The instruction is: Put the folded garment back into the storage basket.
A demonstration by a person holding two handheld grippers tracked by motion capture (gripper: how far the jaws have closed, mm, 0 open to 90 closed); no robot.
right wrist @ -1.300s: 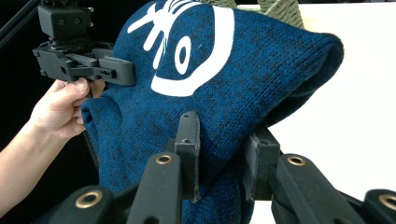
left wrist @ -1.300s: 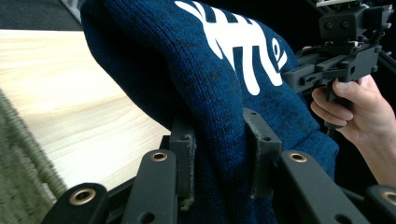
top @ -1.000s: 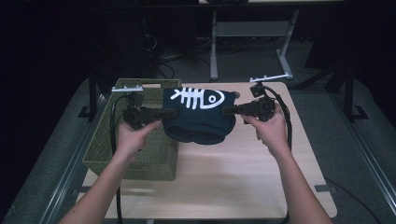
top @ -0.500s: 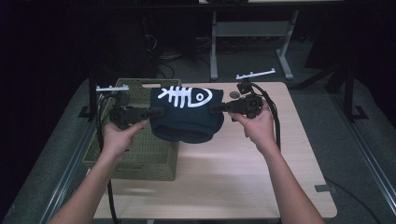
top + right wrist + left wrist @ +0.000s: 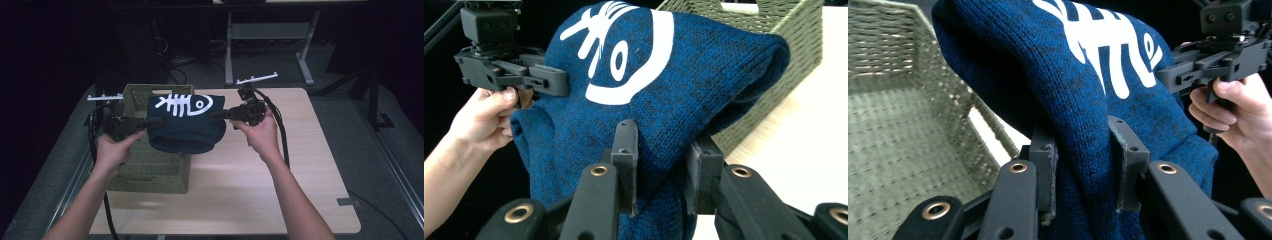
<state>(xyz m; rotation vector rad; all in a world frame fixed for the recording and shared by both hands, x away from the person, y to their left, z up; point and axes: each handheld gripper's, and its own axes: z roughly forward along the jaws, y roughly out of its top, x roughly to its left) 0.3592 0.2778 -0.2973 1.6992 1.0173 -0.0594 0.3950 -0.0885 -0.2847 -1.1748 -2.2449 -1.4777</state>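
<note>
Both grippers' jaws pinch the blue sweater (image 5: 186, 125) between them.

A folded dark-blue knitted sweater (image 5: 185, 125) with a white fish-skeleton print on its upper face hangs in the air, held up at its left and right ends, its lower folds sagging. It sits above the right rim of the olive-green woven basket (image 5: 150, 165), near the wooden table's (image 5: 280, 190) left edge.

The right half of the counter (image 5: 300, 165) is left bare, so free passage is offered there. The left side is taken up by the basket (image 5: 150, 165) (open-topped), over whose right edge the sweater (image 5: 185, 125) is hung, narrowing the way in.
</note>
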